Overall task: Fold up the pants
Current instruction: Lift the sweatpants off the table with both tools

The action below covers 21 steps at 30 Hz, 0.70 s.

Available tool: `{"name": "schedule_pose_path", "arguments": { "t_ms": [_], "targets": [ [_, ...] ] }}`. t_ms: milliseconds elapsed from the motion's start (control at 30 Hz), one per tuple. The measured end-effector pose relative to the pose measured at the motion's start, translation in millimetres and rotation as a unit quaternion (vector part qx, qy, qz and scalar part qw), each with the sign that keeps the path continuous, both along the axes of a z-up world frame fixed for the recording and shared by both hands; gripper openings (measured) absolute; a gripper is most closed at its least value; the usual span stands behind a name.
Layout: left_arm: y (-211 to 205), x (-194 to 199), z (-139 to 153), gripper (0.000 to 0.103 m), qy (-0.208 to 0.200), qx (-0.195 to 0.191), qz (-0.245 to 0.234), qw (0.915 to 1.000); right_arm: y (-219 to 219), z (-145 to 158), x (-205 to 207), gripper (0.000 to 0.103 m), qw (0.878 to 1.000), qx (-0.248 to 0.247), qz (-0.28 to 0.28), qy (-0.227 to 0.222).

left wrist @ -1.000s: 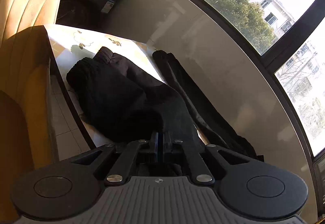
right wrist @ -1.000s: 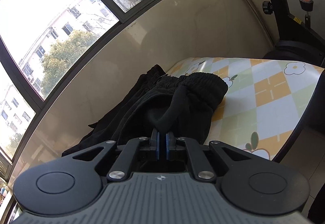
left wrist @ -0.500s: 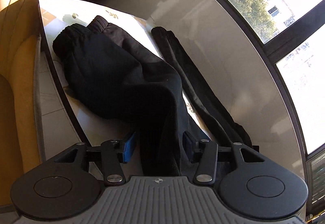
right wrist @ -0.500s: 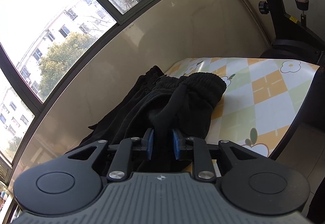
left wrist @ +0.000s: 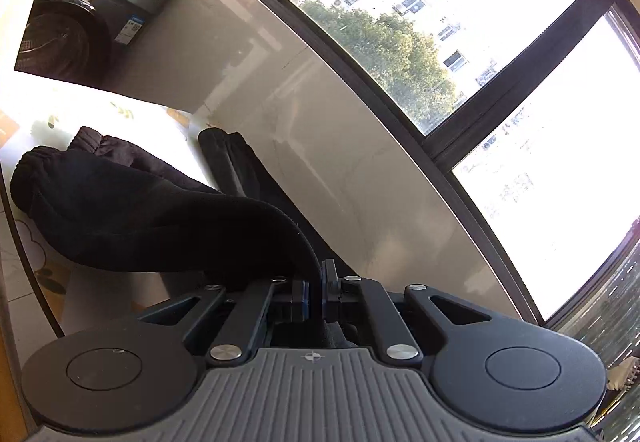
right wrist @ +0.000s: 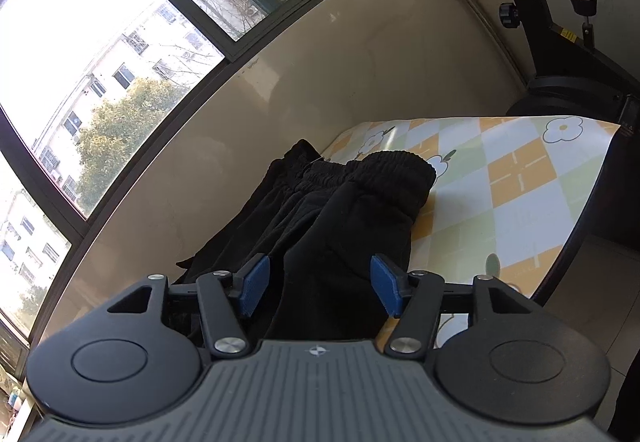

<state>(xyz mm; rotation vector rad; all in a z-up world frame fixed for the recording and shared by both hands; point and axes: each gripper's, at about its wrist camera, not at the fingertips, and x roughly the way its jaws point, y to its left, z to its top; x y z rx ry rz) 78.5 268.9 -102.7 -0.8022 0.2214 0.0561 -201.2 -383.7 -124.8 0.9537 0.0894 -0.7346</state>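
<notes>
black pants (left wrist: 132,213) pinched in left gripper (left wrist: 315,296), right gripper (right wrist: 318,284) opening around them, exercise bike (right wrist: 560,53) beyond.

My pants (right wrist: 352,209) are plain black; the counter (right wrist: 520,177) at two o'clock wears orange, green and white diamonds with flowers; my right tongs (right wrist: 320,288) have blue pads (right wrist: 253,288).

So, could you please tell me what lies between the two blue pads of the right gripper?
In the right wrist view, black pants fabric lies between the pads of the right gripper, whose jaws are opening and do not press on it.
</notes>
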Motion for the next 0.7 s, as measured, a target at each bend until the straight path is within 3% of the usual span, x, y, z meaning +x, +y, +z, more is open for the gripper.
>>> {"name": "schedule_pose_path", "arguments": {
  "t_ms": [167, 333, 367, 400, 467, 500, 567, 600, 700],
  "targets": [
    [-2.7, -0.2, 10.6, 0.006, -0.028, 0.001, 0.001, 0.9996, -11.0, -11.7, 21.4, 0.07, 0.999, 0.047, 0.025, 0.004],
    [-3.1, -1.3, 11.4, 0.006, -0.05, -0.001, 0.009, 0.9987, -20.9, -15.7, 35.1, 0.065, 0.997, 0.079, 0.027, 0.002],
    [-3.1, -1.5, 11.9, 0.006, -0.056, -0.001, 0.01, 0.9984, -21.8, -16.2, 36.7, 0.05, 0.996, 0.08, 0.025, 0.001],
    [-3.4, -1.7, 11.8, 0.006, -0.061, 0.001, 0.01, 0.9981, -23.0, -16.6, 38.2, 0.028, 0.996, 0.081, 0.022, -0.001],
    [-2.7, -1.0, 9.0, 0.006, -0.065, 0.0, 0.014, 0.9978, -26.3, -17.4, 36.8, 0.01, 0.995, 0.089, 0.015, -0.03],
    [-2.7, -0.2, 7.0, 0.006, -0.064, -0.004, 0.014, 0.9978, -27.3, -14.8, 34.8, 0.006, 0.995, 0.088, 0.014, -0.048],
    [0.2, 4.0, 4.7, 0.006, -0.058, -0.017, 0.018, 0.998, -23.2, 13.2, 26.8, 0.006, 0.997, 0.03, 0.01, -0.077],
    [0.1, 5.2, 6.0, 0.006, -0.058, -0.021, 0.016, 0.9979, -15.4, 36.5, 21.1, 0.006, 0.996, -0.027, 0.002, -0.082],
    [-4.7, -0.8, 20.9, 0.006, -0.082, -0.016, 0.011, 0.9965, 6.7, 89.3, -2.2, 0.006, 0.979, -0.155, -0.023, -0.129]
  ]
}}
